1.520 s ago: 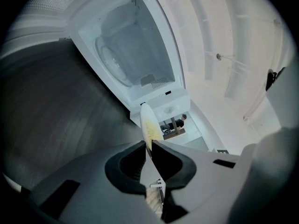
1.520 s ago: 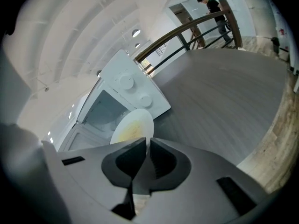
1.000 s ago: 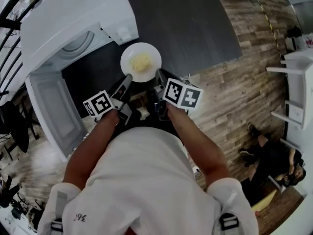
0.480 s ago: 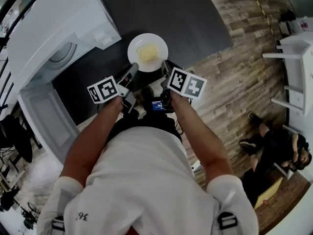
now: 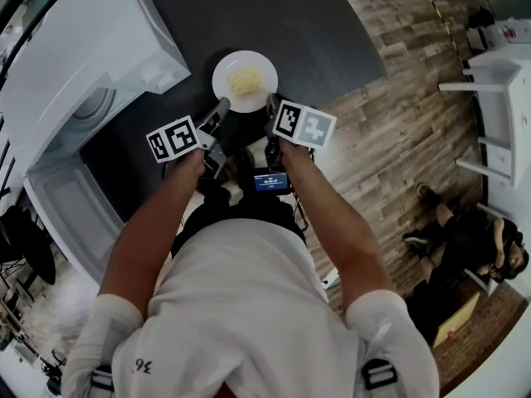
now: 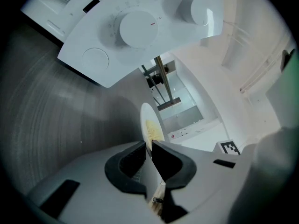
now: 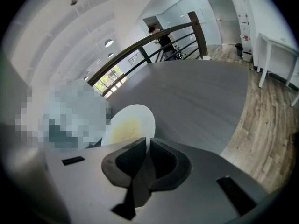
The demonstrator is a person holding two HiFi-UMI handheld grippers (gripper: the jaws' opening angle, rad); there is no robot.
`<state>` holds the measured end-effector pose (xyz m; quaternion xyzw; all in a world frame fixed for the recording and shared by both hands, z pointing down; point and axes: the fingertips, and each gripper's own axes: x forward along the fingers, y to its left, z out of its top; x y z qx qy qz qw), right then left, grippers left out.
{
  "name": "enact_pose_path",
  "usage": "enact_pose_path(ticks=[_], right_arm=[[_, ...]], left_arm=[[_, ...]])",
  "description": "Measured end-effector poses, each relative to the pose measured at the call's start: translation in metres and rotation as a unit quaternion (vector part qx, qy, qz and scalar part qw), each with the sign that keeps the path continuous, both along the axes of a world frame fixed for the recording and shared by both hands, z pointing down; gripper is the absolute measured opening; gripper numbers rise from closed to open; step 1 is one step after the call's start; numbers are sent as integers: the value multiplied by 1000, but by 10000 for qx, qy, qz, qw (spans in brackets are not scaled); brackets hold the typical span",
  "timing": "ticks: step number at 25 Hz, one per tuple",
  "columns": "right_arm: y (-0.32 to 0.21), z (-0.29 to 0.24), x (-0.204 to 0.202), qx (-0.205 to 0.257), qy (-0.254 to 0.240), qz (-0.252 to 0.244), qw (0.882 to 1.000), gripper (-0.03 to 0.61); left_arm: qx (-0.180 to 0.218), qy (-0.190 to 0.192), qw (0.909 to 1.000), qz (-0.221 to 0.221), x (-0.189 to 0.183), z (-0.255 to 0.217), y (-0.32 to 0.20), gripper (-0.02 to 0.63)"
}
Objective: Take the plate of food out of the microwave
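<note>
A white plate (image 5: 245,81) with a heap of yellow food (image 5: 246,80) is over the dark table (image 5: 274,15), just right of the white microwave (image 5: 75,48). My left gripper (image 5: 221,108) is shut on the plate's near-left rim and my right gripper (image 5: 270,104) is shut on its near-right rim. In the left gripper view the plate (image 6: 150,123) shows edge-on, its rim pinched at the left gripper (image 6: 148,146). In the right gripper view the plate (image 7: 128,125) runs into the right gripper (image 7: 148,142). Whether the plate touches the table, I cannot tell.
The microwave's door (image 5: 66,214) hangs open at the lower left, and its knob panel (image 6: 135,29) looms close above the left gripper. Wooden floor (image 5: 398,139) lies right of the table. A white shelf unit (image 5: 489,98) stands at the far right, with a seated person (image 5: 465,255) near it.
The plate, held by both grippers, has drawn away from the microwave toward the right over the table. Both grippers have stayed shut on its rim.
</note>
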<state>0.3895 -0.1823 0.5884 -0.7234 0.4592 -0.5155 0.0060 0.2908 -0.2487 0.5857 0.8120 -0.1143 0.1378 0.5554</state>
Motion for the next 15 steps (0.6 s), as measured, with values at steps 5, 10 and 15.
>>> enact_pose_path(ticks=[5, 10, 15], right_arm=[[-6, 15, 13, -123, 59, 33, 9999, 21], [-20, 26, 6, -154, -14, -144, 9998, 0], [-23, 35, 4, -231, -90, -139, 9996, -2]], left_arm=[[-69, -30, 10000, 50, 13, 7, -6, 41], [-237, -64, 9996, 114, 24, 16, -6, 29], [-402, -13, 9992, -67, 31, 17, -14, 20]])
